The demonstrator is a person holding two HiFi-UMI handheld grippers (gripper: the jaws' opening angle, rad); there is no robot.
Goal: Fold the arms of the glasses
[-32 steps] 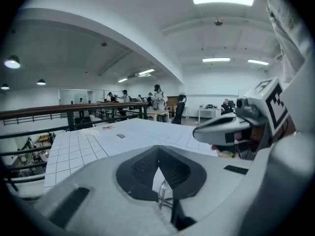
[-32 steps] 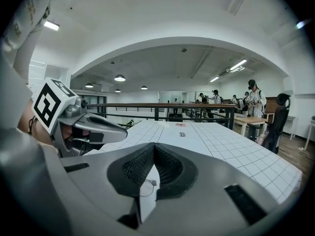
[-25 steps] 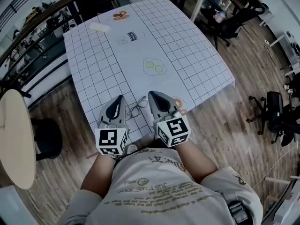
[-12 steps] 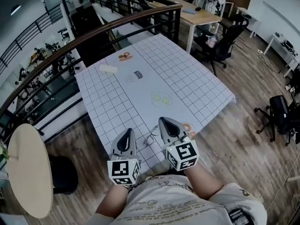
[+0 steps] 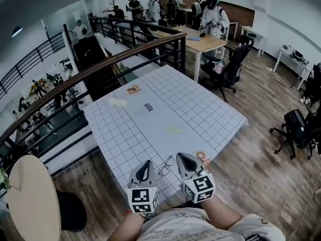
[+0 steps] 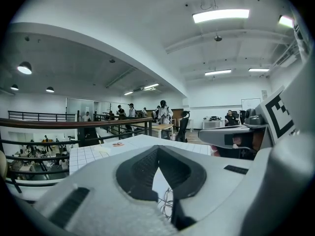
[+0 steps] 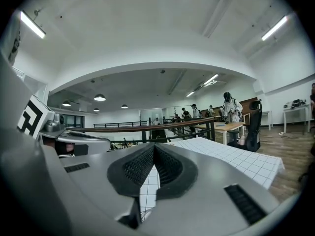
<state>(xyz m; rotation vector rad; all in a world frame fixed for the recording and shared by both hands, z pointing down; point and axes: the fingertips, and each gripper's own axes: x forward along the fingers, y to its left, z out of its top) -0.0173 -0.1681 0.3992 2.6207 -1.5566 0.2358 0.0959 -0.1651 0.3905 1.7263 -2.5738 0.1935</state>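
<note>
The glasses [image 5: 168, 165], thin wire-framed, lie on the grid-patterned table [image 5: 210, 114] near its front edge, between my two grippers. In the head view my left gripper [image 5: 147, 164] is just left of them and my right gripper [image 5: 184, 158] just right; both hang above the table and point away from me. Both are shut with nothing in them. In the left gripper view the jaws [image 6: 157, 154] meet at the tips, and the glasses' wire [image 6: 166, 203] shows below them. In the right gripper view the right gripper [image 7: 154, 151] is shut too, over the grid cloth.
On the table lie a pale card with two green circles [image 5: 173, 130], a small dark item [image 5: 148, 107], a white piece [image 5: 118, 102], an orange item [image 5: 133, 89] and an orange-pink disc [image 5: 201, 156] beside the right gripper. A round wooden table [image 5: 30, 200] stands left, office chairs [image 5: 296, 129] right.
Both grippers have risen a little off the table, still shut. The head view has tilted up, showing more of the room. The glasses stay on the table.
</note>
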